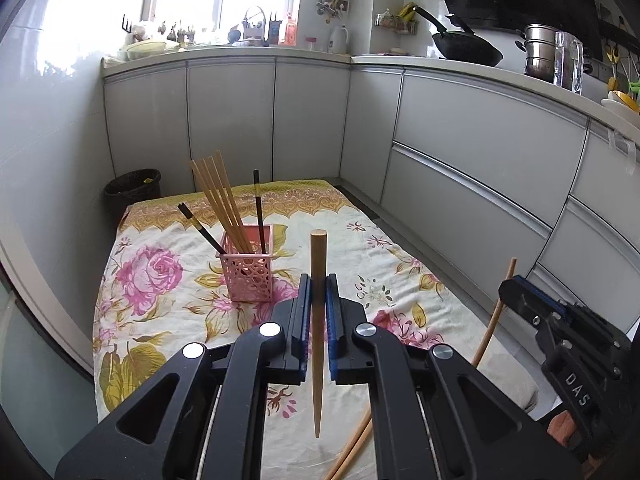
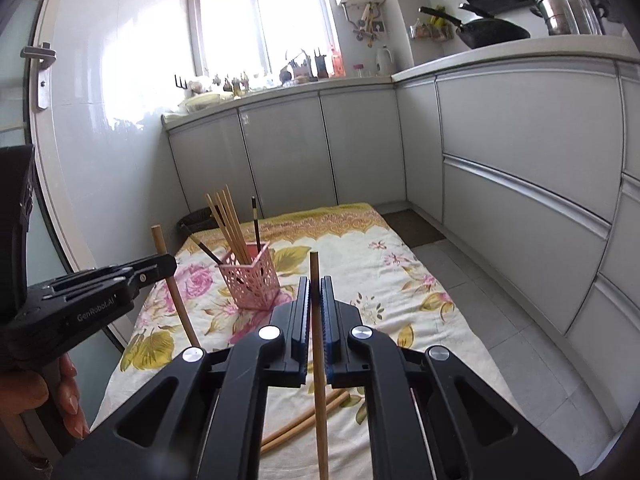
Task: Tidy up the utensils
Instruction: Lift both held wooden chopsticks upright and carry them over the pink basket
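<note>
A pink perforated holder (image 1: 249, 273) stands on the floral cloth (image 1: 168, 312) and holds several wooden and two black chopsticks (image 1: 218, 200). My left gripper (image 1: 319, 292) is shut on a wooden chopstick (image 1: 318, 264), held upright above the cloth. My right gripper (image 2: 315, 298) is shut on another wooden chopstick (image 2: 319, 360), also upright. Each gripper shows in the other's view, the right one (image 1: 560, 340) and the left one (image 2: 80, 304). Two more wooden chopsticks (image 2: 304, 424) lie on the cloth near me. The holder also shows in the right wrist view (image 2: 250, 274).
A dark wicker bin (image 1: 134, 190) stands beyond the cloth's far left corner. Grey kitchen cabinets (image 1: 480, 152) run along the back and right. A wok (image 1: 466, 46) and steel pots (image 1: 540, 52) sit on the counter. A door with a handle (image 2: 40, 76) is at left.
</note>
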